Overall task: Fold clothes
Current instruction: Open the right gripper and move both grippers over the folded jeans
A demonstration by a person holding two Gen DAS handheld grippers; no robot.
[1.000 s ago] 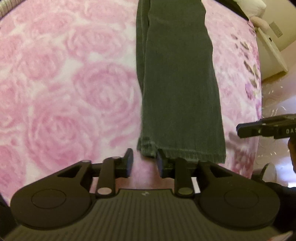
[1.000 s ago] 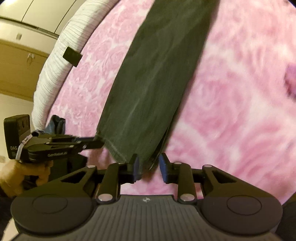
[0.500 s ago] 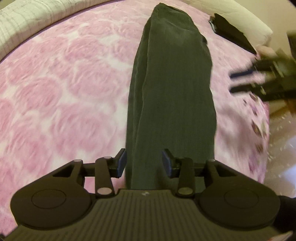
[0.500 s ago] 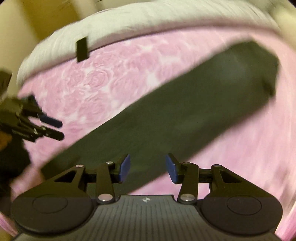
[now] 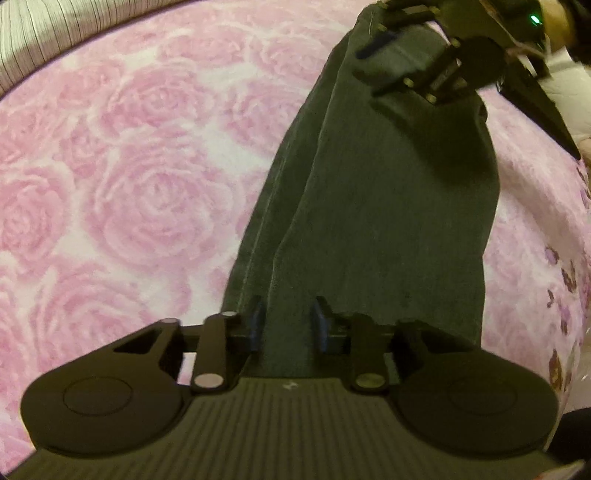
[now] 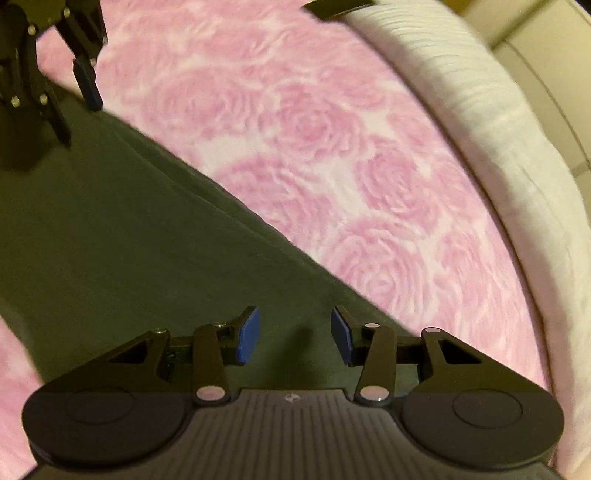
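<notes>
- A bed fills both views, covered by a pink blanket (image 5: 147,192) printed with large roses; the same blanket (image 6: 332,155) shows in the right wrist view.
- A pale ribbed cover (image 6: 509,155) runs along the far edge of the blanket, curving down the right side of the right wrist view; a strip of it (image 5: 48,33) also shows at the upper left in the left wrist view.
- The dark trousers (image 5: 369,206) lie flat on the blanket, folded lengthwise so one leg rests on the other, with the lower layer's edge peeking out along their left side. In the right wrist view the trousers (image 6: 110,240) cross the frame on a diagonal from upper left to lower right.
- The left gripper (image 5: 287,325) sits at the hem end of the trousers. Its blue-padded fingers are parted, with fabric lying between them, and I cannot tell whether they touch it.
- The right gripper (image 6: 294,338) hovers over the opposite end of the trousers, its blue pads spread wide and clamping nothing.
- Each gripper appears in the other's view: the right gripper (image 5: 376,48) over the far end of the trousers, the left gripper (image 6: 79,107) at the upper left, fingers pointing down at the fabric's edge.
- A small green light (image 5: 534,18) glows on the right gripper's body.
</notes>
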